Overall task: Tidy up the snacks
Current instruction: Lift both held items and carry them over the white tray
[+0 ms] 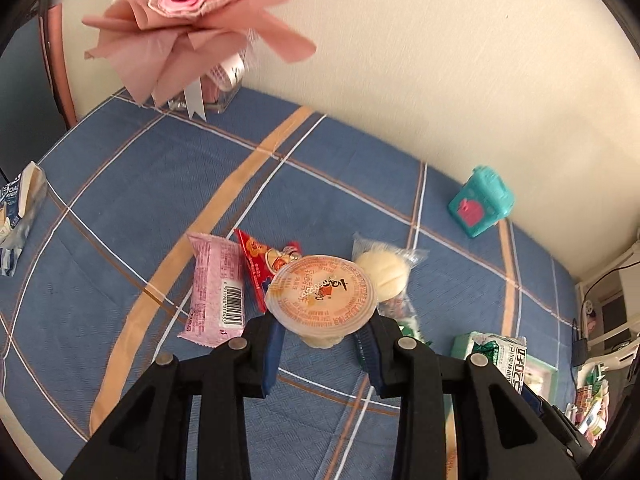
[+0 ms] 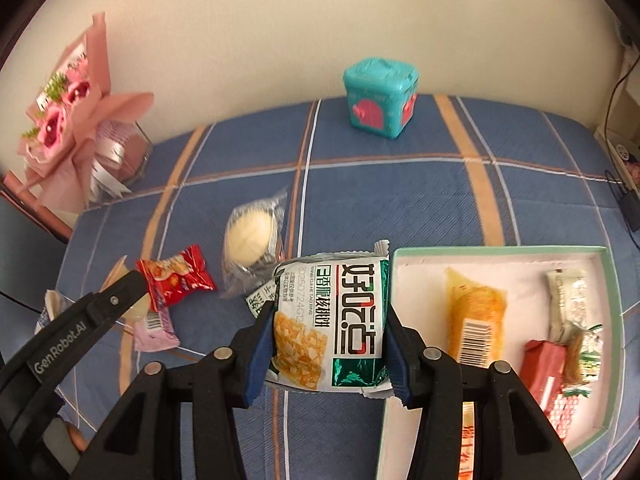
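Note:
My left gripper (image 1: 323, 340) is shut on a small jelly cup (image 1: 322, 300) with an orange-printed lid, held above the blue checked cloth (image 1: 160, 184). Below it lie a pink packet (image 1: 214, 284), a red packet (image 1: 264, 264) and a wrapped pale bun (image 1: 382, 274). My right gripper (image 2: 329, 344) is shut on a green and white biscuit packet (image 2: 332, 320), lifted just left of a shallow box with a mint rim (image 2: 608, 320). In the box lie an orange packet (image 2: 476, 316), a red packet (image 2: 548, 376) and a white packet (image 2: 568, 304).
A pink bouquet (image 2: 68, 120) in a clear vase stands at the back left by the wall. A teal cube box (image 2: 380, 98) sits at the back. A blue and white bag (image 1: 16, 216) lies at the cloth's far left. Another green packet (image 2: 260, 298) lies under the held one.

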`<state>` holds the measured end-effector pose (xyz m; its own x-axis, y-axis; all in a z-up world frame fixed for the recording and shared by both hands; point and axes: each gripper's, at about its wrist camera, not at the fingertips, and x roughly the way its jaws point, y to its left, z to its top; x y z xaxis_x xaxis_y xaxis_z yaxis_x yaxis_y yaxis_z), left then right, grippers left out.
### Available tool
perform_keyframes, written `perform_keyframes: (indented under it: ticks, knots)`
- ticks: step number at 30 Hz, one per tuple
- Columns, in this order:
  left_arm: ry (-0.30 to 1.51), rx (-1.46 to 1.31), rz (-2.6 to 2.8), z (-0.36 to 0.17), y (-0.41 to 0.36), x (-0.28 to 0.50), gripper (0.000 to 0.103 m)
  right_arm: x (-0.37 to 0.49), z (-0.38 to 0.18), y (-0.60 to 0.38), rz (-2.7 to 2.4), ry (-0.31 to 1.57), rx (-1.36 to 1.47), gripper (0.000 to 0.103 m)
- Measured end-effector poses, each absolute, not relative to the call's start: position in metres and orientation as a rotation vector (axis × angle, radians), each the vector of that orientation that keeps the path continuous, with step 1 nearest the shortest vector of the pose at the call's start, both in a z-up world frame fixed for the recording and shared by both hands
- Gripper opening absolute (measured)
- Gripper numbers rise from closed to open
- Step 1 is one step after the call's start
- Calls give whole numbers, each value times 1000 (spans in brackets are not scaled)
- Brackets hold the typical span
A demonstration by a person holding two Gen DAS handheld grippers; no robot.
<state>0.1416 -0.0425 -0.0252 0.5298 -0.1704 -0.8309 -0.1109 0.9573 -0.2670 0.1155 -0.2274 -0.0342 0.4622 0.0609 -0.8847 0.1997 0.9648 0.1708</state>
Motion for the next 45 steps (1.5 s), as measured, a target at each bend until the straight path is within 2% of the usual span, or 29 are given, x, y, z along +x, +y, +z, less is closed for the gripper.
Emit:
perform_keyframes:
  ticks: [10, 30, 45]
  knots:
    - [1011, -310, -100, -14, -66, 129, 36, 107, -19, -253, -116, 1091, 308, 52]
    - [1023, -36, -337, -10, -227, 89, 36, 60, -23, -406, -391, 1097, 515, 52]
    - [1057, 68, -426, -27, -290, 71, 37, 37, -23, -463, -467, 1106, 553, 53]
